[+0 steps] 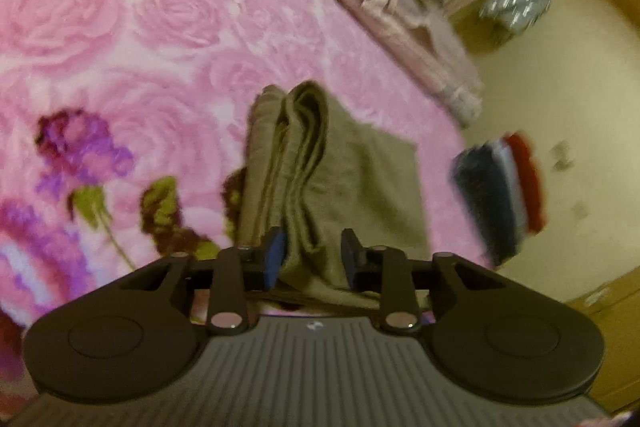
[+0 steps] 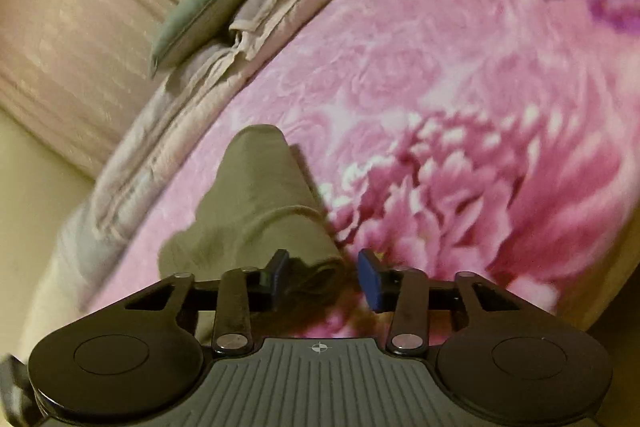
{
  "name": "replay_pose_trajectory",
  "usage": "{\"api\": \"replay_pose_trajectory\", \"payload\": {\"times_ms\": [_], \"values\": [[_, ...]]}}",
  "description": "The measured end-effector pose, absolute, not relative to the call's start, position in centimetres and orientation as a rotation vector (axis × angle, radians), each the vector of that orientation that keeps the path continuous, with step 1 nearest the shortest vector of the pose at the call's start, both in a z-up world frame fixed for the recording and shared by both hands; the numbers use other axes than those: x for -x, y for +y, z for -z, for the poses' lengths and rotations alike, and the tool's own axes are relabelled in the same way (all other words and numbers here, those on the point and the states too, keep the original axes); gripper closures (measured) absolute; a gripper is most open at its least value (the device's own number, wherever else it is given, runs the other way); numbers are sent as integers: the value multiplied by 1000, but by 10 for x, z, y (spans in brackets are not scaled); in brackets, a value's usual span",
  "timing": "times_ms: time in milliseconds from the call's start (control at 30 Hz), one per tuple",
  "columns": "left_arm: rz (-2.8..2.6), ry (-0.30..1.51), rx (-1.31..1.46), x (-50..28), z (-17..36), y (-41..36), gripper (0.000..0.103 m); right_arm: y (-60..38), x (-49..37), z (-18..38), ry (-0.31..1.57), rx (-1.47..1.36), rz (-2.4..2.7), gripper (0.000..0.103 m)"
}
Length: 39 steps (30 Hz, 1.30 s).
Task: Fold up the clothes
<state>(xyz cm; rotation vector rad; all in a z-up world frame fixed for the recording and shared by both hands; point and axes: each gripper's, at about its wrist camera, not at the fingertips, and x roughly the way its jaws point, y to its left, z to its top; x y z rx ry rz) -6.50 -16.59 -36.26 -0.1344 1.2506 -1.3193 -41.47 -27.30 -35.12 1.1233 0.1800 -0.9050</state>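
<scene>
Olive garment (image 1: 320,179): matt woven cloth, soft, layered folds, stitched edges.
Pink blanket (image 1: 140,27): plush fleece, fuzzy nap, embossed rose relief.
Beige bedsheet (image 2: 192,99): thin smooth cloth, creased.
Green cushion (image 2: 200,15): matt cloth, piped seam.
Left gripper (image 1: 313,257): matt black plastic, ribbed grey housing, shiny metal pivot pins, blue pads.
Right gripper (image 2: 326,277): same plastic, slight sheen on discs.

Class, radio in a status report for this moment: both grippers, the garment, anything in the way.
Left gripper open, jaws astride the olive garment. Right gripper open at its other end. Garment folded on the pink blanket. Nothing in the way.
</scene>
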Motion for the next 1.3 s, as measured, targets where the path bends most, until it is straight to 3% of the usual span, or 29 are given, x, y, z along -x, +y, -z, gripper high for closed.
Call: {"api": "replay_pose_trajectory", "payload": {"times_ms": [267,600,800,1067,1300], "values": [[1285,1228,175,63,378,-144,95,-280,414,359,252,-1166,911,68],[1165,1140,-15,79,338,-97,92,-240,429,342,307,-1131,925,68],[1244,1070,15,96,308,-76,88,-211,434,322,310,-1064,916,67],[1295,1073,19,96,309,-82,84,-206,451,328,220,-1157,918,62],[1397,1167,68,53,333,-143,84,-228,429,351,168,-1223,870,59]]}}
